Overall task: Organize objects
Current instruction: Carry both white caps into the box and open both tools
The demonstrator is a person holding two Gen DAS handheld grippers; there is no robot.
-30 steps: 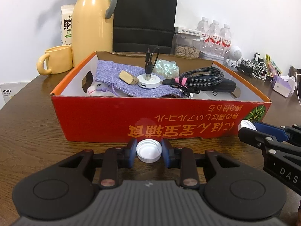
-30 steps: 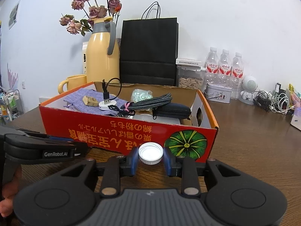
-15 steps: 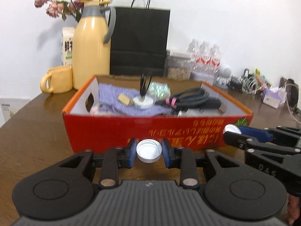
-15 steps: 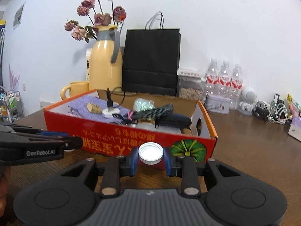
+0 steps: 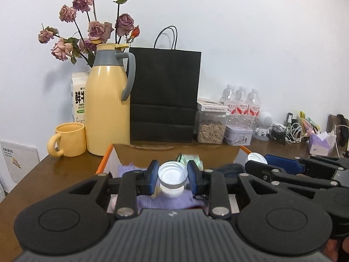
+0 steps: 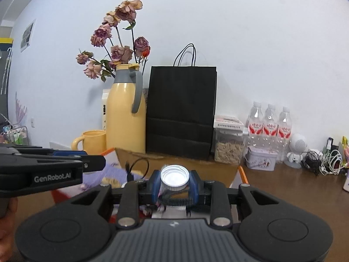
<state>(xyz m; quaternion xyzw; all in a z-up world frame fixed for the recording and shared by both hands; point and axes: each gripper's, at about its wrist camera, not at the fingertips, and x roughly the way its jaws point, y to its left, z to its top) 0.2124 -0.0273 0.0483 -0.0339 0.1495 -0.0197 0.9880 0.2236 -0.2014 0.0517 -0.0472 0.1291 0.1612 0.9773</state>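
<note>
My left gripper (image 5: 172, 178) is shut on a white bottle cap (image 5: 172, 172), its blue pads pressing both sides. It hangs above the near part of an orange-edged cardboard box (image 5: 174, 151). A purple cloth (image 5: 174, 202), a black braided cable (image 5: 226, 167) and a shiny packet (image 5: 189, 158) lie in the box. In the right wrist view my right gripper (image 6: 174, 180) is shut on a second white cap (image 6: 174, 174), over the box's right end (image 6: 242, 173). Each gripper shows in the other's view: the right gripper (image 5: 257, 163) and the left gripper (image 6: 96, 163).
Behind the box stand a yellow thermos jug (image 5: 106, 113) with dried roses, a yellow mug (image 5: 68, 139), a black paper bag (image 5: 164, 96), a jar of seeds (image 5: 210, 127), three water bottles (image 5: 241, 102) and a tin (image 5: 238, 132). Tangled cables (image 5: 283, 131) lie far right.
Both grippers have risen from in front of the box's red front wall to above its rim and tilted up. Each still holds its cap.
</note>
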